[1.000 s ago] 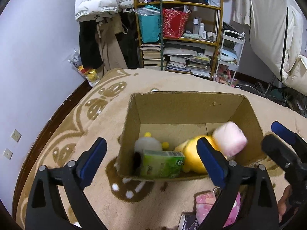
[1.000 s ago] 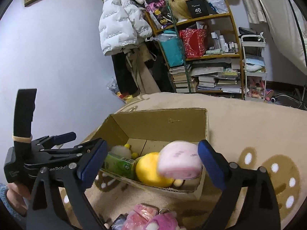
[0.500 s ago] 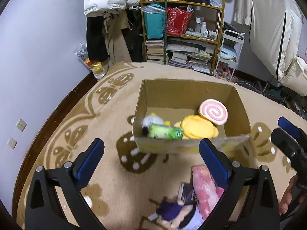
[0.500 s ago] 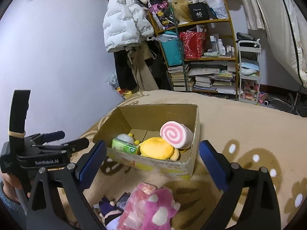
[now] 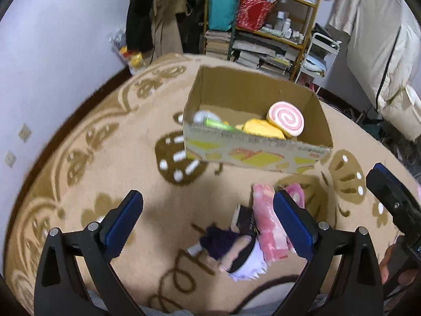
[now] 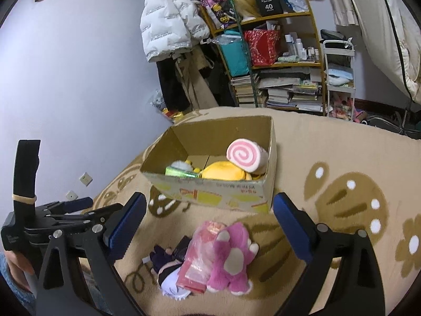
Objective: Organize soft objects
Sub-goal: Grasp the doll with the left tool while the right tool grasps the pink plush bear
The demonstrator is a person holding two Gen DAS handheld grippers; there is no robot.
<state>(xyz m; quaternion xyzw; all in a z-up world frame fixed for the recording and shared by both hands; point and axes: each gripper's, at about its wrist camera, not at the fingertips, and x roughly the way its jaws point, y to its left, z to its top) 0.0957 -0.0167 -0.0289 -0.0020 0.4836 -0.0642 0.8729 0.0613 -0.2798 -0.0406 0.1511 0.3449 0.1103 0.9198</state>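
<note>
Inside the cardboard box (image 6: 218,194), the pink swirl plush (image 6: 244,155) is now resting; both the right gripper (image 6: 209,226) and left gripper (image 5: 208,226) are pulling back wide open, empty, over the pink bear plush (image 6: 231,255).

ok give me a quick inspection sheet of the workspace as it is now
surface: beige patterned rug, box and toys lying on it
job's things: cardboard box holds a pink swirl cushion, yellow plush and green packet; pink plush, pink packet and purple doll lie on the rug in front of it
clutter: nothing seen apart from these
grippers: left gripper and right gripper, jaws wide apart, both empty
cables: nothing seen
surroundings: crowded shelf, white jacket hanging beside it
</note>
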